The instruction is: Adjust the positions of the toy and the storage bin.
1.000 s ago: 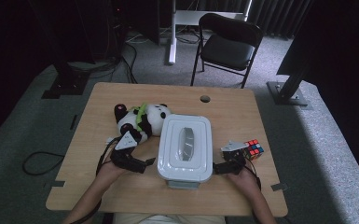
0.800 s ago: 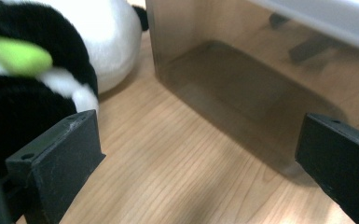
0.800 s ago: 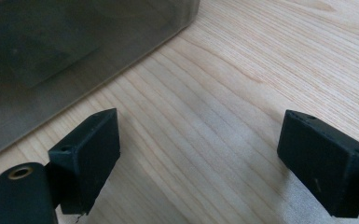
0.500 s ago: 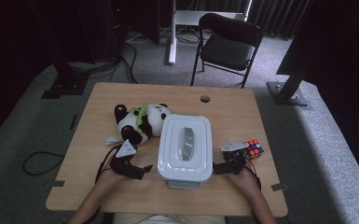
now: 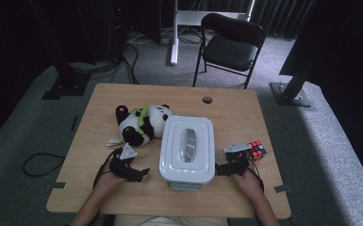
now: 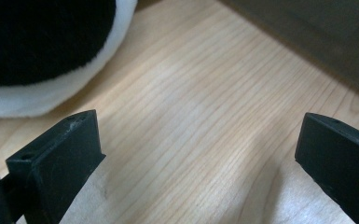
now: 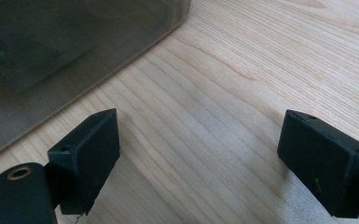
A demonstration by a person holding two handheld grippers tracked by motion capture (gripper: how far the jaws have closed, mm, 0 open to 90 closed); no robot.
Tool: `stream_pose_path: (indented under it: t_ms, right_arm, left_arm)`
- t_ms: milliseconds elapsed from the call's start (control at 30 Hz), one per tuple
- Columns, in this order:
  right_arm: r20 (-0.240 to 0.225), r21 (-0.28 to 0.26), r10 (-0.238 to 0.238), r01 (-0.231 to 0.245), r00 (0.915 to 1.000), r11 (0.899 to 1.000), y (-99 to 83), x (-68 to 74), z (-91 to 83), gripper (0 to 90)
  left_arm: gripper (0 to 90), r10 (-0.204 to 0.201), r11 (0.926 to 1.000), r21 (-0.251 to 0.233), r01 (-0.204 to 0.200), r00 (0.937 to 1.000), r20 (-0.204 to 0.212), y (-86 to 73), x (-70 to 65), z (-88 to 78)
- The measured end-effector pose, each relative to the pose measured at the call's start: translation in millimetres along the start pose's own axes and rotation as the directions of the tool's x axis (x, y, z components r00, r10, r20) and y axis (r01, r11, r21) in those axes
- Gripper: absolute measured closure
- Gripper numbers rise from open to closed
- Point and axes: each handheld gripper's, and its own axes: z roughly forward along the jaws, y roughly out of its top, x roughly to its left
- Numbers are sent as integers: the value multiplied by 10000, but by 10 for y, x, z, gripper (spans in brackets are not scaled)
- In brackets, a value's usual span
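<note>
The left gripper (image 5: 144, 171) lies low over the table (image 5: 99, 101), its jaws spread wide with bare wood between them and nothing held. In the left gripper view a black-and-white plush curve sits just past the left jaw, and the grey wall of the box crosses the top right corner. The right gripper (image 5: 218, 169) is likewise wide open and empty; in the right gripper view its jaws frame bare wood, with the box's translucent grey wall at the upper left, close but not touching.

The box (image 5: 187, 149) stands between the two grippers, near the front middle of the table. It is a rounded rectangular tub with a white lid shut on top; the lid has a raised rim and a clear oval patch in its centre, and a latch tab shows at the front edge.

The panda (image 5: 141, 123) lies against the box's left rear corner, just beyond the left gripper. The cube (image 5: 256, 150) sits just beyond the right gripper, apart from the box. The strip of table in front of the box is open, as is the far half up to the round hole (image 5: 207, 99). Both hands rest near the front edge.
</note>
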Motion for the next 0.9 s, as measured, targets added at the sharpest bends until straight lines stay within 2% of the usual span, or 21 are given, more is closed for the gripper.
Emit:
stream_pose_path:
  t_ms: [67, 133, 200, 467, 667, 900]
  right_arm:
    - [-4, -3, 3, -3, 10000, 10000, 0, 0, 0, 124]
    - [-8, -6, -20, 20, 10000, 10000, 0, -1, 0, 124]
    - [-22, -8, -30, 30, 10000, 10000, 0, -1, 0, 124]
    - [-122, 2, -97, 97, 9999, 10000, 0, 8, -1, 124]
    - [-142, 1, -114, 114, 9998, 9999, 0, 9, 0, 124]
    - [-165, 3, -123, 123, 9998, 9999, 1, 11, 1, 124]
  left_arm:
    - [11, 99, 9999, 139, -97, 9999, -102, -12, -12, 21]
    - [11, 16, 9994, 337, -16, 10000, 11, -23, -8, 40]
    - [11, -57, 9997, 243, 59, 10000, -53, -24, -2, 38]
    - [10, -37, 9993, 371, 41, 9999, -110, -21, 2, 43]
    - [10, -435, 9985, 324, 451, 9980, -467, -8, -35, 60]
    - [10, -464, 9984, 309, 480, 9976, -507, -5, -38, 63]
